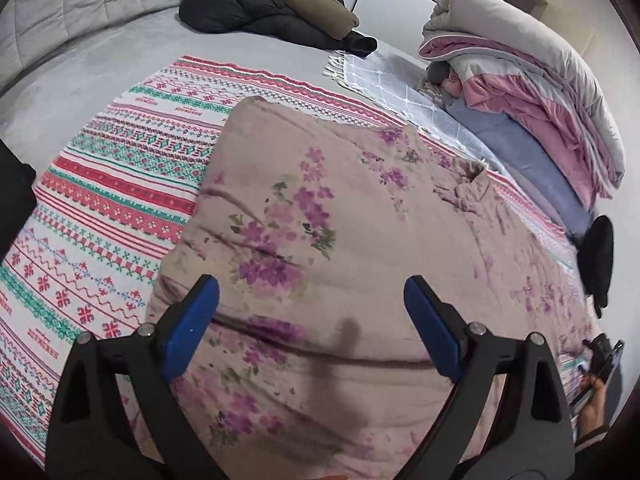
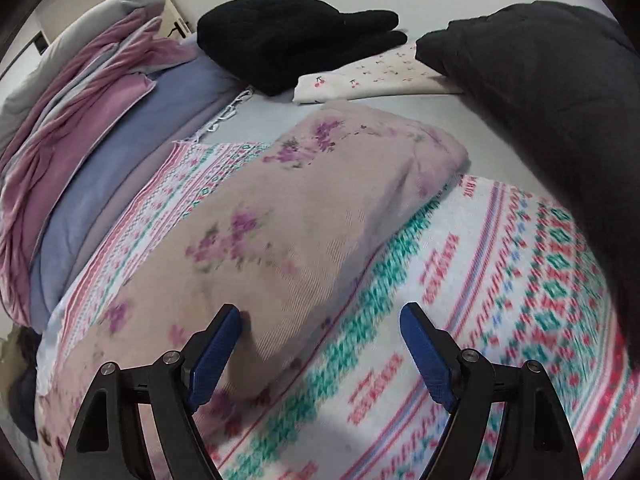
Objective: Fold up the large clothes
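left hand-held gripper wide, empty | right hand-held gripper wide, empty | floral garment long axis runs away

Place: a home bedroom.
Bed: wide grey bed with a quilted headboard.
Bedding: rolled pink-and-grey duvet piled at one edge.
Clothing: dark jackets lying about, patterned blanket spread out.
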